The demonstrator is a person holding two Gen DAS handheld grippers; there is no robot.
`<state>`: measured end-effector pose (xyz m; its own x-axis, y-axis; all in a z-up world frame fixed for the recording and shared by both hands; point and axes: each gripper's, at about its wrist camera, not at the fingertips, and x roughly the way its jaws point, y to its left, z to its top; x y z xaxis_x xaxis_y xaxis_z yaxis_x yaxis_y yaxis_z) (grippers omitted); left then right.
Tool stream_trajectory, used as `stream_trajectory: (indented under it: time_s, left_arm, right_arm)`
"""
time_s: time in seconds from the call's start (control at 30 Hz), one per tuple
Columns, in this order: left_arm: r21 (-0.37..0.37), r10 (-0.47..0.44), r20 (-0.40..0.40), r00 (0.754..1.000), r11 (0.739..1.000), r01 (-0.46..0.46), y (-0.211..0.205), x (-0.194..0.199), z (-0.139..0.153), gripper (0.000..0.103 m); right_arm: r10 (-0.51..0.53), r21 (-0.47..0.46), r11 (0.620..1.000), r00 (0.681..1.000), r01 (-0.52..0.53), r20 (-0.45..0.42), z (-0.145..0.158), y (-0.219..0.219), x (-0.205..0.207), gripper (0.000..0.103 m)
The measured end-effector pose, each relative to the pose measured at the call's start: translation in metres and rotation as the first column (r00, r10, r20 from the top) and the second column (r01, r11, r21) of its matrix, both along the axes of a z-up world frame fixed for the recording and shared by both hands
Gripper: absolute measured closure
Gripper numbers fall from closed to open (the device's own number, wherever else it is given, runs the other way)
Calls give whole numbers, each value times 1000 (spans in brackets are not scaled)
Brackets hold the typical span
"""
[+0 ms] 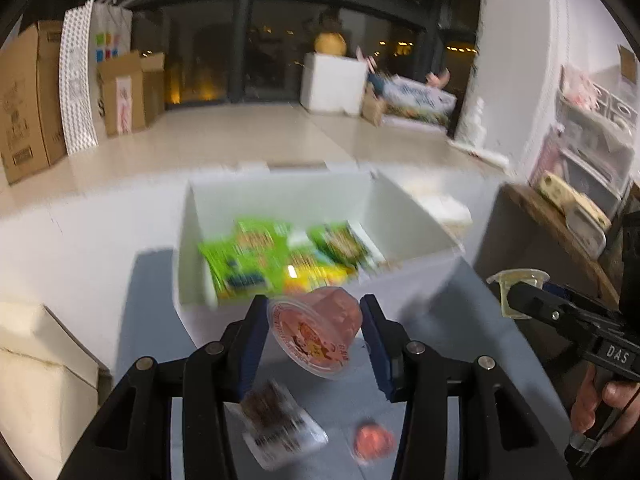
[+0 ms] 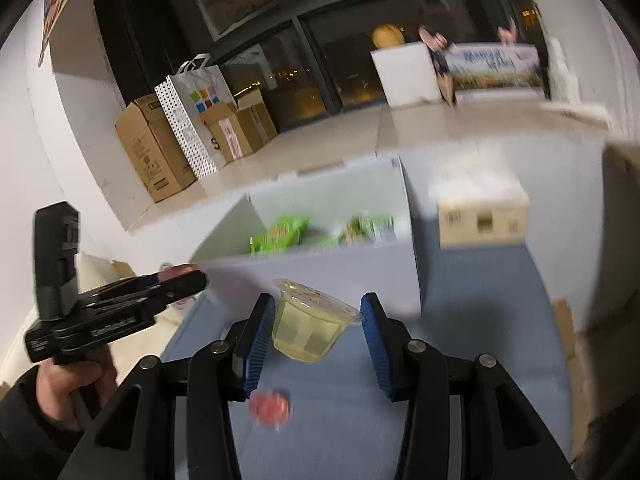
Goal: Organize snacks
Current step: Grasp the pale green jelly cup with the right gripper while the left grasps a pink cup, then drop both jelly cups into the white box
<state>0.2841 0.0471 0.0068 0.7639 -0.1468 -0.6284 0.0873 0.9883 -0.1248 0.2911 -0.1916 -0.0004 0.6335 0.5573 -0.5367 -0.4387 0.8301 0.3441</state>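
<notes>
My left gripper [image 1: 314,332] is shut on a pink jelly cup [image 1: 314,330], tilted, held above the blue table just before the white box [image 1: 408,216]. The box holds several green snack packets [image 1: 248,252]. My right gripper [image 2: 318,330] is shut on a pale yellow jelly cup [image 2: 310,328], also held near the white box [image 2: 328,276]. The right gripper shows in the left wrist view [image 1: 520,300] with the yellow cup [image 1: 516,280]; the left gripper shows in the right wrist view [image 2: 180,280]. On the table below lie another pink jelly cup [image 1: 374,442] and a clear packet of brown snack [image 1: 280,424].
The pink cup on the table also shows in the right wrist view [image 2: 270,406]. A cream carton [image 2: 482,212] stands right of the white box. A cardboard box [image 1: 36,368] sits at the left. Brown cartons [image 1: 28,96] line the wall; a round wooden table [image 1: 560,232] is at the right.
</notes>
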Motion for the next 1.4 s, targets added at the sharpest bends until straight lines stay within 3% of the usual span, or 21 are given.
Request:
stream_trajectory:
  time_s: [0.13, 0.27, 0.3, 0.37, 0.4, 0.7, 0.93, 1.17, 1.27, 1.4]
  left_arm:
    - [8, 24, 19, 1000, 1000, -24, 12, 29, 20, 52]
    - [-1, 39, -9, 999, 999, -39, 20, 60, 17, 50]
    - [-2, 34, -33, 999, 999, -34, 17, 71, 11, 34]
    - [-3, 35, -79, 996, 999, -36, 18, 80, -1, 0]
    - [-1, 34, -78, 996, 999, -34, 19, 80, -3, 0]
    - [44, 63, -61, 996, 997, -60, 30, 46, -18, 0]
    - [24, 89, -38, 995, 996, -88, 38, -22, -18, 0]
    - [-36, 99, -43, 994, 994, -100, 38, -120, -39, 0]
    - [-46, 116, -65, 991, 992, -119, 37, -146, -56, 0]
    - [-78, 127, -121, 984, 988, -137, 37, -158, -79, 0]
  right_arm:
    - [-4, 3, 1000, 1000, 4, 23, 21, 21, 45, 54]
    - [-23, -17, 1000, 1000, 22, -15, 16, 36, 84, 54]
    - [-23, -32, 999, 999, 21, -43, 11, 41, 96, 53]
    - [-40, -71, 997, 995, 34, -93, 4, 45, 110, 20]
    - [-65, -95, 994, 993, 56, -99, 2, 45, 113, 0]
    - [-80, -94, 993, 993, 72, -87, -7, 25, 84, 0]
    - [60, -123, 990, 997, -66, -51, -14, 38, 8, 0]
    - [177, -184, 964, 980, -191, -90, -87, 60, -80, 0]
    - [169, -220, 957, 980, -188, -103, -108, 69, -90, 0]
    - [161, -228, 957, 982, -179, -97, -111, 82, -84, 0]
